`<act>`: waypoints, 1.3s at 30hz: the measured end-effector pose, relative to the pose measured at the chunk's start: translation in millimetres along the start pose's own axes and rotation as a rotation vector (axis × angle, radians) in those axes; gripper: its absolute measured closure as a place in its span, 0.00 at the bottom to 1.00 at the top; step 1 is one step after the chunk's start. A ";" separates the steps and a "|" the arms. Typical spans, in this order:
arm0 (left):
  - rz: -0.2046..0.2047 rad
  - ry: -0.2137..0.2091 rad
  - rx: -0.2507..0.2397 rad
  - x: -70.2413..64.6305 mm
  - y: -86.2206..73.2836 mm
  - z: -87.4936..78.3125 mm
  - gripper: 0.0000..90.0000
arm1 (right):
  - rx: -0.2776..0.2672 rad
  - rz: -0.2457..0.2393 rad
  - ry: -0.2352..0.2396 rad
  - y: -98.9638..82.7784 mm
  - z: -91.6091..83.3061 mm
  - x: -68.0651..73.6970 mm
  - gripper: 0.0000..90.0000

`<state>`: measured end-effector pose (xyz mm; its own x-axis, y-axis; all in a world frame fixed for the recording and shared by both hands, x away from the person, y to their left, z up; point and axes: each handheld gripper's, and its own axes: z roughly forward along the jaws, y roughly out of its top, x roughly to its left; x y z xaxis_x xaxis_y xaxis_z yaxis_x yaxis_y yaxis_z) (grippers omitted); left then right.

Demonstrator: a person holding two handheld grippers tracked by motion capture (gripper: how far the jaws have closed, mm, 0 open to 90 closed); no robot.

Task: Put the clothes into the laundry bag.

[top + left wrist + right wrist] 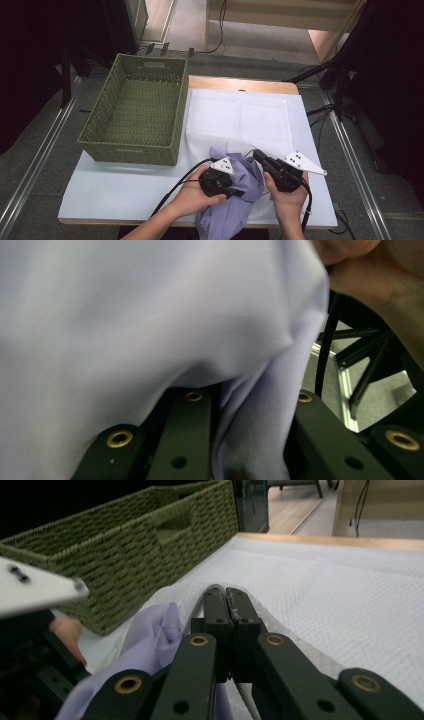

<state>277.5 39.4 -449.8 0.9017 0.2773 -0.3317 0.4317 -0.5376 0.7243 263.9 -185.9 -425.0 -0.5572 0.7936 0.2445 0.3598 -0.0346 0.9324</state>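
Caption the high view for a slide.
Two hand-held grippers, left gripper and right gripper, gather a lilac garment beside a green woven basket.

High view looks down over the table; both gripper views sit close, sharing the lilac cloth [235, 200].

Cloth [150, 325] between my left gripper's [235, 192] jaws: lilac, smooth, thin woven fabric, faint sheen. Jaws matt black plastic, brass-coloured rivets. Ahead of my right gripper [226, 597]: white mat [340, 595], matt, fine waffle texture. To its left, basket [125, 555]: green, coarse woven fibre, rough. Table [240, 84] edge beyond: smooth light wood.
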 end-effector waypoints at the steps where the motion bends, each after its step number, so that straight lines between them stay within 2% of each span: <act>1: 0.009 0.004 -0.010 -1.7 0.7 -2.9 0.87 | 0.016 -0.002 0.006 -1.7 2.2 0.1 1.00; 2: 0.015 0.011 -0.029 -3.0 1.3 -5.8 0.84 | 0.032 -0.001 0.006 -3.9 4.5 0.1 1.00; 3: 0.017 0.037 -0.070 -4.4 2.1 -10.1 0.78 | 0.046 -0.002 0.002 -6.1 6.5 -0.5 1.00; 4: 0.015 0.056 -0.080 -4.5 2.8 -13.0 0.69 | 0.062 0.008 0.002 -8.7 9.4 -1.2 1.00; 5: 0.008 0.076 -0.088 -4.2 3.3 -15.8 0.66 | 0.067 0.010 0.000 -9.5 10.4 -1.6 1.00; 7: -0.027 0.160 -0.111 -2.5 4.5 -23.7 0.60 | 0.073 0.010 0.002 -10.3 11.6 -1.7 1.00; 10: -0.059 0.245 -0.138 -0.3 4.0 -31.6 0.45 | 0.078 0.007 -0.002 -10.4 11.2 -1.5 1.00; 12: -0.080 0.305 -0.136 1.8 3.3 -34.3 0.33 | 0.079 0.008 -0.004 -10.7 11.3 -2.0 1.00; 13: -0.089 0.329 -0.121 3.6 3.3 -34.5 0.26 | 0.080 0.012 -0.004 -10.8 11.7 -1.9 1.00; 14: -0.116 0.346 -0.095 7.4 2.8 -34.0 0.20 | 0.081 0.013 -0.002 -11.0 11.9 -1.6 1.00; 19: -0.203 0.335 -0.034 24.9 -0.6 -24.6 0.00 | 0.090 0.003 0.004 -11.3 13.8 1.0 1.00; 21: -0.217 0.316 -0.030 27.9 -1.2 -21.3 0.00 | 0.092 0.004 0.009 -11.5 14.1 1.7 1.00; 23: -0.216 0.268 -0.016 30.3 -1.3 -16.1 0.00 | 0.095 0.002 0.010 -11.7 14.4 1.4 1.00; 24: -0.209 0.259 -0.007 30.5 -1.0 -14.7 0.01 | 0.095 0.003 0.011 -11.9 14.6 1.2 1.00; 25: -0.195 0.232 -0.003 29.6 -0.6 -13.4 0.08 | 0.095 0.003 0.012 -11.9 14.6 1.2 1.00; 26: -0.184 0.213 -0.011 28.3 -0.1 -12.9 0.19 | 0.096 0.004 0.011 -11.9 14.5 1.5 1.00; 27: -0.170 0.201 -0.016 26.0 0.9 -13.1 0.25 | 0.098 0.006 0.013 -11.9 14.2 2.0 1.00; 28: -0.150 0.191 -0.019 24.2 1.7 -13.7 0.40 | 0.096 0.001 0.014 -11.9 14.3 1.9 1.00; 32: -0.090 0.171 -0.037 11.9 6.9 -15.9 0.81 | 0.093 0.001 0.013 -11.0 13.8 2.7 1.00; 35: -0.051 0.127 -0.032 4.3 11.2 -13.3 0.94 | 0.092 0.001 0.012 -11.0 14.2 2.9 1.00; 39: -0.012 0.106 -0.007 -0.9 16.2 -4.6 0.95 | 0.092 -0.003 0.012 -11.1 15.6 4.8 1.00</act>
<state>283.6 34.1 -435.0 0.8888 0.3669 -0.2748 0.4421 -0.5280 0.7250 268.9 -172.2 -438.3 -0.5674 0.7862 0.2450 0.4247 0.0244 0.9050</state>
